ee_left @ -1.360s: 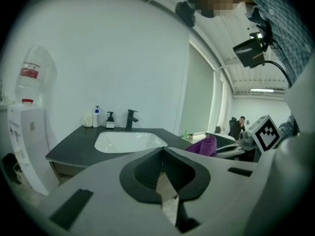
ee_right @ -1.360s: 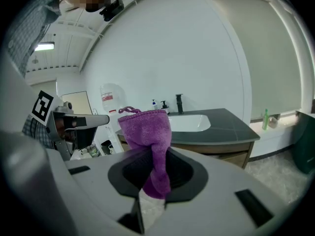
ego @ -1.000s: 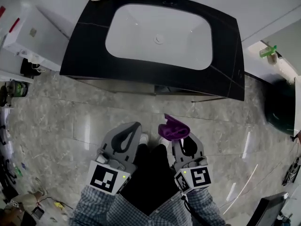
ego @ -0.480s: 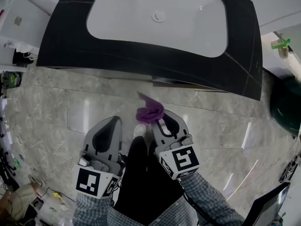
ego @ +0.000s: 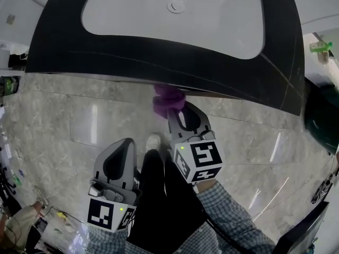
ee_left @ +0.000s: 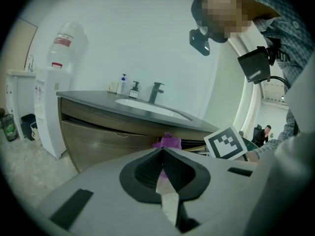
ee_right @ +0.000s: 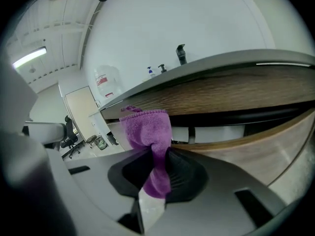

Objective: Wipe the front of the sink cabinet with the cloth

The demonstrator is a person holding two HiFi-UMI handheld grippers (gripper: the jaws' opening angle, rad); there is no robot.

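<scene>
A purple cloth (ego: 168, 100) is bunched in my right gripper (ego: 178, 113), whose jaws are shut on it. The same cloth (ee_right: 147, 132) hangs in front of the wood-grain front of the sink cabinet (ee_right: 231, 90); I cannot tell whether it touches the wood. From above, the cloth sits right under the edge of the black countertop (ego: 159, 62), which holds a white basin (ego: 175, 15). My left gripper (ego: 121, 153) is lower and further back, over the floor, shut and empty. In the left gripper view the cabinet (ee_left: 93, 132) and the cloth (ee_left: 168, 142) lie ahead.
The floor is glossy grey marble tile (ego: 79, 126). A white water dispenser (ee_left: 51, 97) stands left of the cabinet. A tap (ee_left: 155, 90) and bottles (ee_left: 122, 84) stand at the back of the counter. A dark bin (ego: 320, 120) sits at the right. My legs (ego: 159, 194) are between the grippers.
My right gripper has carried the cloth forward, from over the floor to just under the countertop edge. The view has moved closer to the sink. My left gripper stayed back.
</scene>
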